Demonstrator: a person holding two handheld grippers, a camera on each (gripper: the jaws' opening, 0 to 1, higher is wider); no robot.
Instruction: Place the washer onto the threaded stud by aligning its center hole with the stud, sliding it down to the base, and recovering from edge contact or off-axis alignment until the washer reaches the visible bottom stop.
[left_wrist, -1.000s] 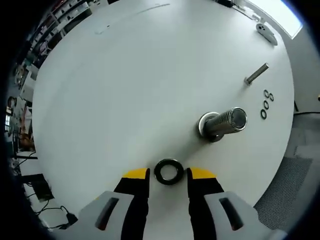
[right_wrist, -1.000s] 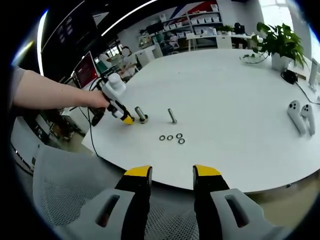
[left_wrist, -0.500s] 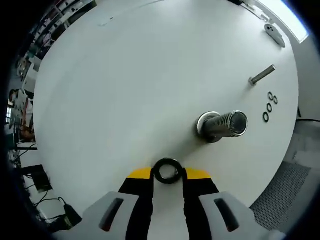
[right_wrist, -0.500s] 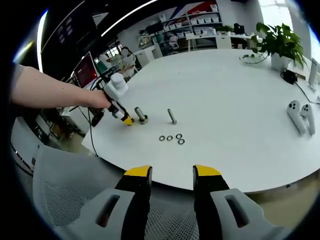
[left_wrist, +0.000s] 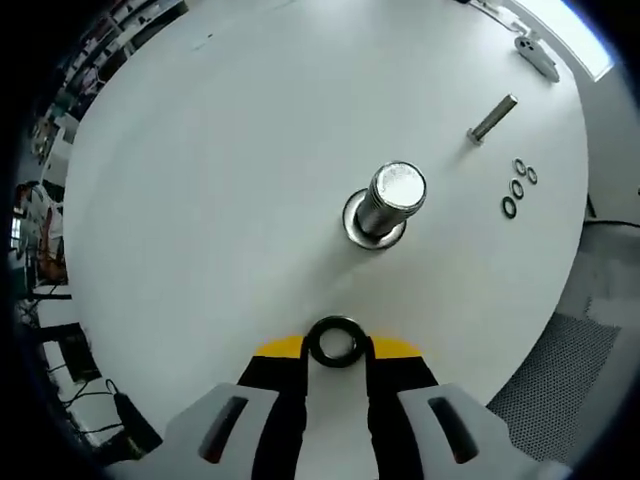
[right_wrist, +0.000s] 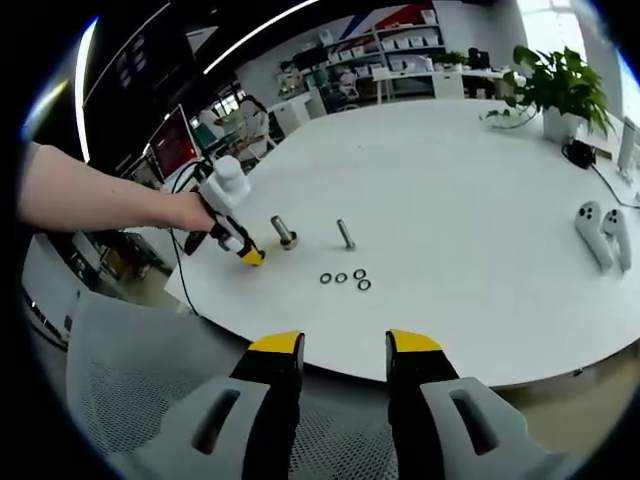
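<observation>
my left gripper (left_wrist: 336, 346) has its fingers (left_wrist: 276, 352) squeezed on the black washer (left_wrist: 335, 341), held above the white bench (left_wrist: 220, 170) and apart from the upright threaded stud (left_wrist: 384, 202). my right gripper (right_wrist: 338, 345) has its fingers spread with nothing between them, near the bench edge.

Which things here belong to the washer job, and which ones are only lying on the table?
For the job:
- washer, held in the left gripper
- threaded stud, standing upright

Lying about:
- spare washers
- thinner bolt
- two white controllers
- potted plant
</observation>
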